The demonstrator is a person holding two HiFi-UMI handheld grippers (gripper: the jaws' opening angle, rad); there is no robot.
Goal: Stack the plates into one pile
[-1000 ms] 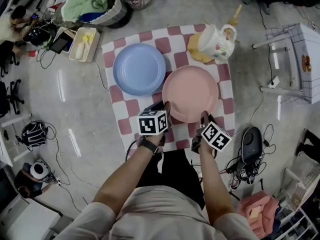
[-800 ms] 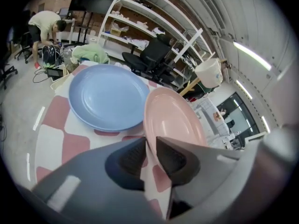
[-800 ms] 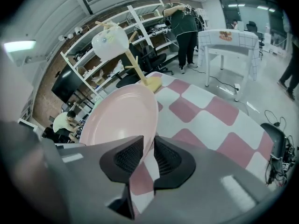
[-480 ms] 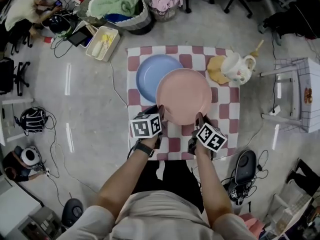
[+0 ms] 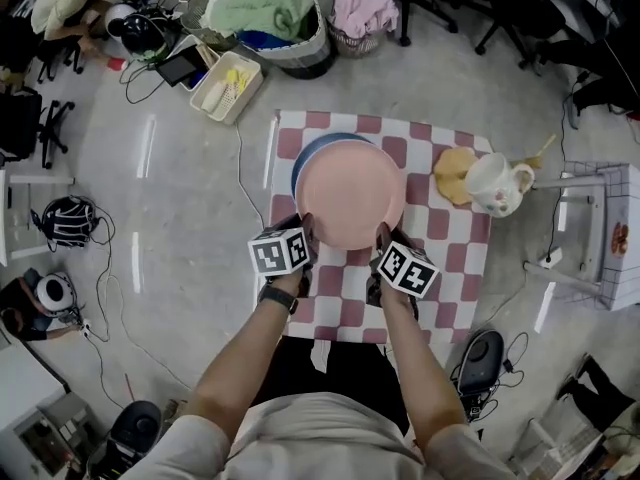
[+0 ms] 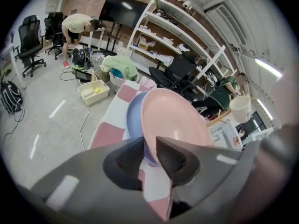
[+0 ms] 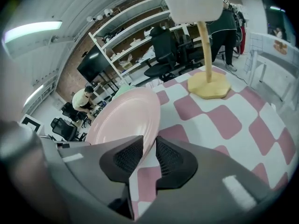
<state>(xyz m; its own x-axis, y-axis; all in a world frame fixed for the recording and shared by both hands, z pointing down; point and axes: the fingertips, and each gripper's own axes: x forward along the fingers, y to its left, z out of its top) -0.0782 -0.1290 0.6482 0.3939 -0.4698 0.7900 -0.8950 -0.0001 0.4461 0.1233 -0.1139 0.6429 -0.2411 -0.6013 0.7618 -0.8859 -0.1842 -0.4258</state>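
- Left gripper (image 5: 304, 228) was clamped on the near-left rim of the pink plate (image 5: 349, 194). In the left gripper view the jaws (image 6: 149, 146) stood narrow, with the rim pinched between the pads.
- Right gripper (image 5: 381, 234) was clamped on the near-right rim of the same plate. In the right gripper view its jaws (image 7: 148, 152) were also narrow, with the thin rim edge running up between them.
- So the pink plate was carried by both grippers, one on each side of its near edge.
- From the head view, the pink plate sat over the blue plate (image 5: 303, 160) and covered most of it. Only a blue crescent showed at the upper left.
- In the left gripper view the pink plate (image 6: 175, 118) was tilted, and the blue plate (image 6: 133, 120) lay just behind and below it. I could not tell whether the two touched.
- In the right gripper view the pink plate (image 7: 124, 120) rose to the left of the jaws above the cloth (image 7: 219, 120).
- The blue plate lay on the checked cloth (image 5: 440, 238), toward its far-left part.
- The mug (image 5: 497, 184) stood at the cloth's right edge beside a yellow coaster (image 5: 452, 174), well apart from the plates.
- A basket (image 5: 265, 13) stood on the floor beyond the cloth.
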